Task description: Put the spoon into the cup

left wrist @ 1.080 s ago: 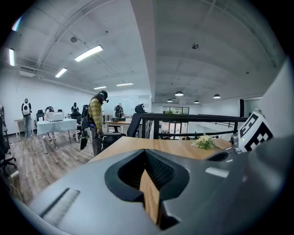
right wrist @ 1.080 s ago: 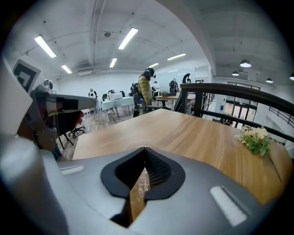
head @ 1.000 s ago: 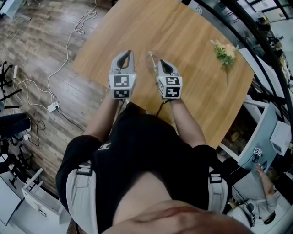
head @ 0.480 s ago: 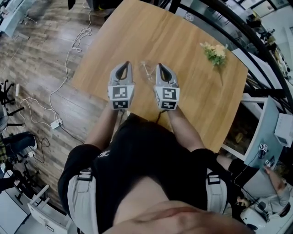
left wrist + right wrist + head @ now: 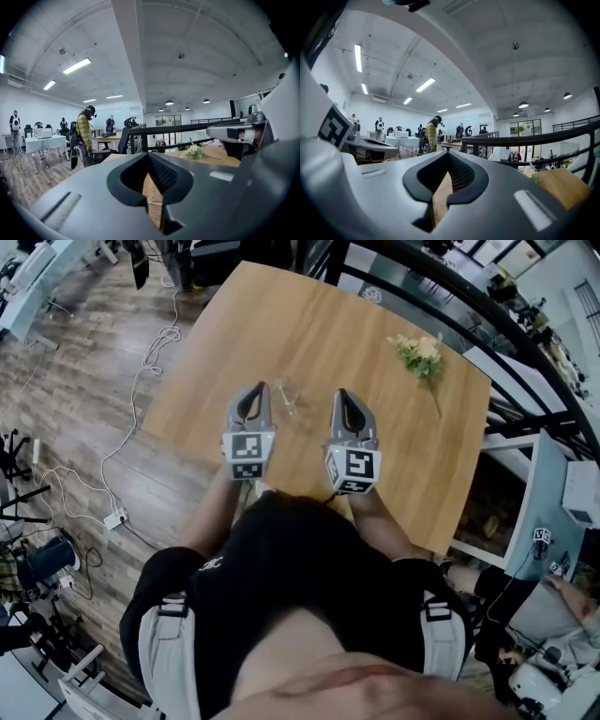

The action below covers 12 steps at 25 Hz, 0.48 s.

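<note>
- Left gripper view: jaws of left gripper [image 5: 148,157] closed, nothing held.
- Right gripper view: jaws of right gripper [image 5: 449,154] closed, nothing held.
- Head view: clear cup [image 5: 286,396] on wooden table [image 5: 281,324], between the two grippers' tips, nearer the left. Spoon not made out. Flower sprig [image 5: 417,350] well apart.

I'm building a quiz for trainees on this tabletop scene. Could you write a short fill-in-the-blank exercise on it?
1. The clear cup stands on the wooden table between the two ____.
2. The left gripper and the right gripper both have their jaws together and hold ____.
3. The bunch of flowers lies nearer the ____ gripper.

Missing words: grippers; nothing; right
</note>
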Available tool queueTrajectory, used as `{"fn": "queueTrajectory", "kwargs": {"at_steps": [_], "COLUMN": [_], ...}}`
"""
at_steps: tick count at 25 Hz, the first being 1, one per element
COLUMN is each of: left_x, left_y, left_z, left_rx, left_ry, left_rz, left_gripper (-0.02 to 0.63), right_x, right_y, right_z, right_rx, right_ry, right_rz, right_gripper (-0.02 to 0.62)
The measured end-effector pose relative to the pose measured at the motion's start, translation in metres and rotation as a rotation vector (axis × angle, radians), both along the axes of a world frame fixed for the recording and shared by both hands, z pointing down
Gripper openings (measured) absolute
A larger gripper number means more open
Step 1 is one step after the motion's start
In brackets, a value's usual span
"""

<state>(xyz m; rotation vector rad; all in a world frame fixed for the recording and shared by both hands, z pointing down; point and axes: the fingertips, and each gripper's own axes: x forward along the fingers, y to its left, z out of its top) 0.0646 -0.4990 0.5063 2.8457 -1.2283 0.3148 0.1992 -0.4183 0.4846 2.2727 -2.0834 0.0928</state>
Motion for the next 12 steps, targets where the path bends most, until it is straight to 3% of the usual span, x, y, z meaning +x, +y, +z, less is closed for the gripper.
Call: {"fn": "queueTrajectory", "kwargs": {"at_steps": [7,12], "left_x": [0.021,0.031], "left_y": [0.028,0.036], "left_z": [-0.004,-0.007], "left_rx": [0.007,0.002], "left_ry": [-0.006,0.007], "left_rz": [0.049,0.064], "left_gripper": [0.012,0.012], "right_x": [0.046,0.058], "right_y": [0.017,0.019], "right_z": [0.009,0.003], "right_rx": [-0.005,0.02], "right_ry": [-0.039,-0.032], "right_rz": [0.097,0.115], "right_gripper": [-0.003,-0.003]}}
